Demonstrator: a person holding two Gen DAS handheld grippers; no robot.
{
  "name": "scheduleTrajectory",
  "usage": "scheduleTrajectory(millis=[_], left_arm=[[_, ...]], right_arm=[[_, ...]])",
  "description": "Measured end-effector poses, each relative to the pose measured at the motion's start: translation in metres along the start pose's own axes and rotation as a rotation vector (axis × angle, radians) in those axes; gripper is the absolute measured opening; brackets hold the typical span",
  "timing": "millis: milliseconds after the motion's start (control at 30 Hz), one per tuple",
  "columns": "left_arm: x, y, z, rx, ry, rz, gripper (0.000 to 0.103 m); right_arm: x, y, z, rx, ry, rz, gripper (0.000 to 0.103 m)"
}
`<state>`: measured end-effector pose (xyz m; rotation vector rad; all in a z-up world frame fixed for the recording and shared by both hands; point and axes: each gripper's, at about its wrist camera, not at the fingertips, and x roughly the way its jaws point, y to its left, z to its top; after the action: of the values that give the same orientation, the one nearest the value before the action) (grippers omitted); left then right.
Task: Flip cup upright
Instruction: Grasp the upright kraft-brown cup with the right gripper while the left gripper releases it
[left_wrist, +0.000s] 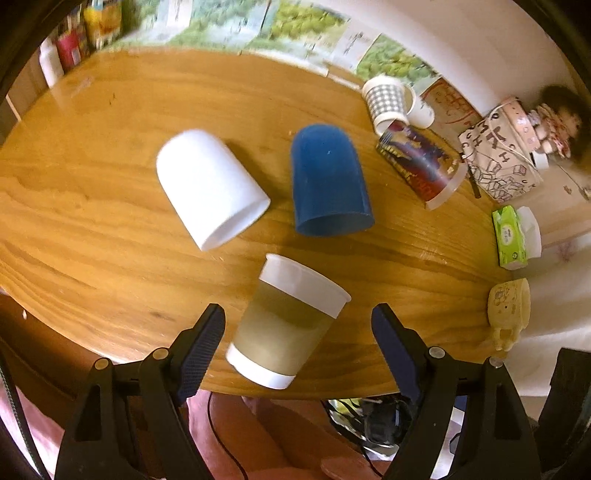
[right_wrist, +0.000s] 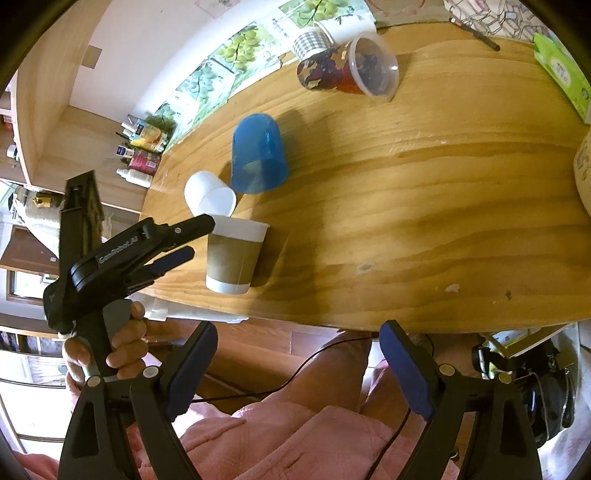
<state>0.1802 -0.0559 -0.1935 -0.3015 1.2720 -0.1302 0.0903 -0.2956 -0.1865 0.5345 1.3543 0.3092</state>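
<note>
A paper cup with a brown sleeve (left_wrist: 288, 321) stands upright near the front edge of the wooden table (left_wrist: 92, 192). My left gripper (left_wrist: 298, 334) is open, its fingers on either side of the cup and apart from it. In the right wrist view the same cup (right_wrist: 234, 260) stands upright, with the left gripper (right_wrist: 190, 240) just to its left. My right gripper (right_wrist: 298, 363) is open and empty, held off the table's front edge above my lap.
A white cup (left_wrist: 207, 188) and a blue cup (left_wrist: 328, 184) lie on their sides mid-table. A printed plastic cup (left_wrist: 424, 162) and a checkered mug (left_wrist: 388, 99) lie further right. A green tissue pack (left_wrist: 509, 236), a yellow mug (left_wrist: 508, 306) and a bag (left_wrist: 498, 155) sit at the right.
</note>
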Motion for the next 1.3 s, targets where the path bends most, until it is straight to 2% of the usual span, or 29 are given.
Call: scheduleTrajectory(millis=[400,667,733,767,1200,1300], left_arm=[[-0.055,0.017,-0.01,0.075,-0.339,0.04,0.084],[-0.09,0.044,-0.009,0.128,-0.482,0.067,0.084],[-0.095,0.05,-0.008,0.139,-0.495,0.071,0.084],[-0.096,0.052,-0.008,0.141,-0.493,0.048,0.084],[-0.098,0.076,0.004,0.235,-0.444,0.034,0.084],[-0.099,0.076,0.005,0.273,-0.439,0.026,0.084]], right_arm=[[0.019,0.015,0.007,0.07,-0.018,0.068,0.09],[0.046,0.034,0.016,0.142,-0.006,0.097,0.09],[0.053,0.037,0.02,0.17,-0.004,0.087,0.09],[0.055,0.038,0.021,0.185,-0.002,0.081,0.09],[0.084,0.02,0.023,0.468,-0.004,0.032,0.09],[0.086,0.017,0.024,0.49,-0.023,-0.02,0.09]])
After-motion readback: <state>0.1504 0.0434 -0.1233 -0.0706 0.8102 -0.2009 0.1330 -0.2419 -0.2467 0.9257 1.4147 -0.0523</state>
